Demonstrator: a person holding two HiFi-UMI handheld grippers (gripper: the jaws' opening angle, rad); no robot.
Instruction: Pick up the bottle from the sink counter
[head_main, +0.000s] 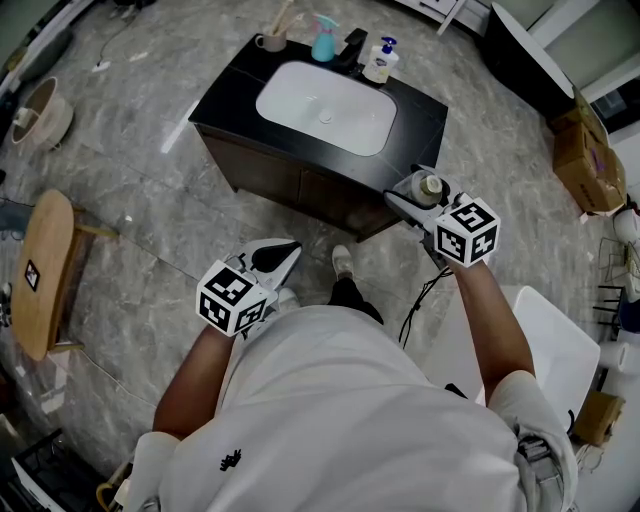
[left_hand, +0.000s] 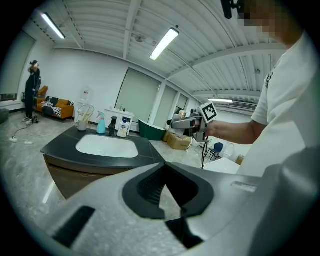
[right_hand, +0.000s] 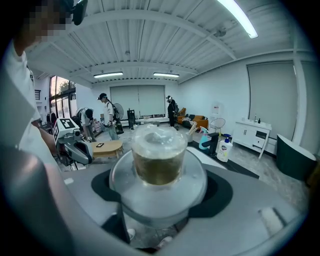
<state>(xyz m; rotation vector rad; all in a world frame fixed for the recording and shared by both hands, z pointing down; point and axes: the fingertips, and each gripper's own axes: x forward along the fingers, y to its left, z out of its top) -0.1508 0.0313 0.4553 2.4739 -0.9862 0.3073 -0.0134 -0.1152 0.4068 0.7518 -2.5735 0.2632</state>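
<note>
1. The right tool (head_main: 422, 195) is pinching the bottle (right_hand: 159, 155). Its jaws are standing wide on both sides of the clear, round body, and the bottle seems to be upright.
2. The bottle is hanging in the air near the right front corner of the bench (head_main: 415, 120), lifted off its dark top, so I am judging the pick-up as almost done.
3. To do this step well, the person should be gripping firmly and holding the tool level, because the smooth round body could be slipping between the pads.
4. The left tool (head_main: 285, 252) is carrying nothing. Its jaws are pressed together at the tips, low in front of the person's body.
5. The bottle is showing an amber colour in its upper part, but I cannot tell how full it is.
6. The white sink (head_main: 325, 108) is looking empty. Behind it a cup (head_main: 270, 41) is holding some sticks, beside a teal spray bottle (head_main: 323, 40) and a white pump bottle (head_main: 380, 62).
</note>
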